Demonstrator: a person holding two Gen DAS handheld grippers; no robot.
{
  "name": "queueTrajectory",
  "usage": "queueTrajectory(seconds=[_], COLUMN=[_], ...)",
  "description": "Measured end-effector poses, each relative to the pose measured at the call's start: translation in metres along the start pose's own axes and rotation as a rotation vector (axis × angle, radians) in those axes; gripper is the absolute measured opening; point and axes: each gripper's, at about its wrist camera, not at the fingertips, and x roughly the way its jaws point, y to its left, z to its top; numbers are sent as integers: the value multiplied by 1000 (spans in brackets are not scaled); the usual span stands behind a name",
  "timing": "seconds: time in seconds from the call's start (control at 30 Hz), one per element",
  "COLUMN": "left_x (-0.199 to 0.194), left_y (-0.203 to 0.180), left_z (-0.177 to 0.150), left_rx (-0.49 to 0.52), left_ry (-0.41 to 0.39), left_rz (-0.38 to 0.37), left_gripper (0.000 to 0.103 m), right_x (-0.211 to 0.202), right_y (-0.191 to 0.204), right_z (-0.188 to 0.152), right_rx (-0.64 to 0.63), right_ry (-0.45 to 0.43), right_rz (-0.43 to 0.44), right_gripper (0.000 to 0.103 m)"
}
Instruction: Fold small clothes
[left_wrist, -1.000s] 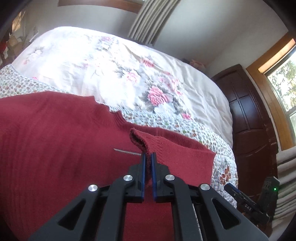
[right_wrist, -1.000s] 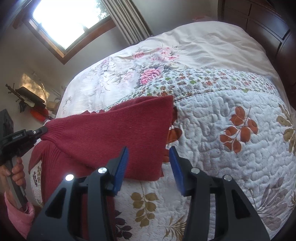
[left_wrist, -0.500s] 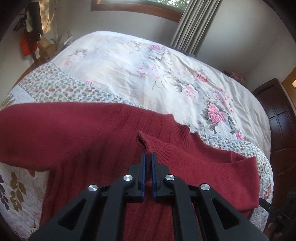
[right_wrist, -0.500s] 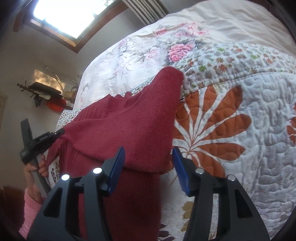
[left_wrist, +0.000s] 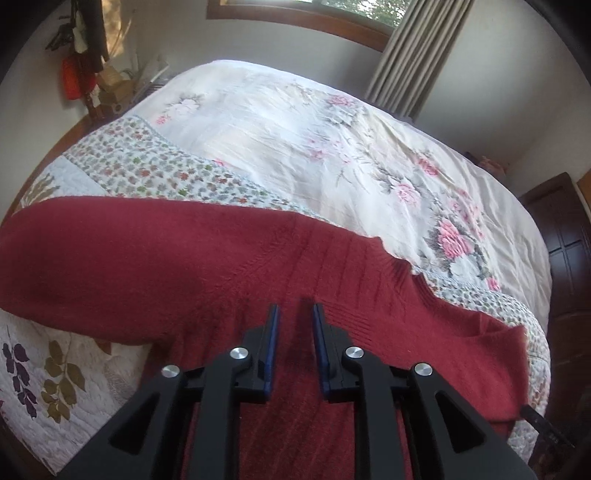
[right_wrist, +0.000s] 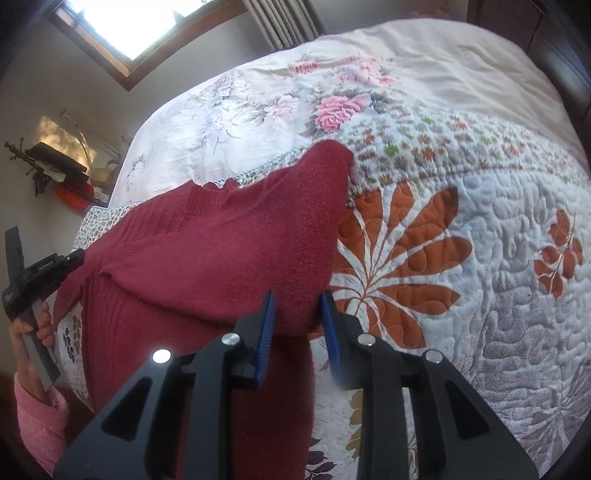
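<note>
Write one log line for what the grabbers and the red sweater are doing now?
left gripper: open above red sweater | right gripper: open around folded sleeve | sweater on quilt

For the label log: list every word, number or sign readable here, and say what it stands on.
White print on the black body of the left tongs, right wrist view: too small and blurred to read.
Red sweater: no text.
Quilt: patterns only, no text.

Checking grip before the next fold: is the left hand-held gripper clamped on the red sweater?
No. The left hand-held gripper stands open above the red sweater, nothing between its pads.
</note>
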Motion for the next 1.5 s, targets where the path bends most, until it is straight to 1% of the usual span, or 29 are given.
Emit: queueTrajectory(seconds=[0.07, 0.13, 0.23, 0.3, 0.37, 0.43, 0.47, 0.5, 0.53, 0.57, 0.6, 0.63, 0.67, 0.73, 0.8, 0.87, 1.0, 1.1, 1.17, 1.27, 1.33, 1.43, 1.5], left_x=[7, 18, 43, 54, 54, 44, 36, 26, 14, 3, -7, -17, -24, -38, -50, -61, -86, -101, -106, -108, -105, -102, -101], left_y=[-19, -31, -28, -22, -18, -13, -9, -4, 2, 9, 18, 31, 44, 77, 117, 159, 248, 309, 347, 392, 418, 445, 456], left_z=[-7, -15, -23, -27, -27, -24, -23, -22, -21, -21, -21, -20, -20, -19, -19, -22, -25, -31, -35, -38, -36, -34, -31], left_rx=[49, 81, 95, 100, 111, 89, 77, 72, 74, 79, 84, 83, 72, 32, -19, -75, -204, -295, -367, -473, -547, -641, -672], left_ry=[38, 75, 133, 141, 134, 136, 133, 120, 95, 69, 51, 40, 36, 31, 33, 32, 13, -7, -15, -34, -46, -81, -102], left_rz=[-16, -23, 27, 26, 12, -21, -37, -43, -48, -49, -42, -31, -20, -7, 19, 60, 101, 133, 117, 53, 27, -25, -45], left_gripper=[28, 28, 28, 28, 27, 27, 29, 34, 46, 54, 56, 58, 59, 59, 59, 59, 59, 59, 59, 58, 57, 57, 57], right_x=[-3, 1, 18, 31, 37, 29, 22, 12, 3, -8, -16, -25, -29, -30, -25, -10, 20, 40, 50, 61, 65, 66, 67], right_y=[10, 15, 9, -1, -9, -9, -5, 0, 6, 14, 23, 33, 43, 64, 88, 115, 164, 191, 207, 222, 231, 238, 240], right_z=[2, 2, 2, -2, -4, -7, -8, -9, -10, -11, -12, -14, -15, -17, -17, -20, -28, -31, -35, -40, -42, -43, -45], right_rx=[-16, -28, 1, 22, 70, 90, 89, 81, 69, 52, 34, 13, -5, -43, -84, -122, -171, -187, -193, -198, -203, -208, -212], right_ry=[-13, -6, 40, 74, 80, 61, 42, 16, -13, -44, -70, -92, -98, -87, -56, -24, 27, 56, 70, 87, 88, 84, 85], right_rz=[-6, -17, -56, -89, -47, -35, -41, -56, -82, -112, -135, -140, -123, -81, -46, -23, -5, 7, 9, 8, 1, -10, -27], right_gripper=[31, 33, 34, 35, 35, 36, 36, 36, 38, 40, 45, 47, 47, 48, 50, 51, 51, 51, 51, 51, 51, 53, 53])
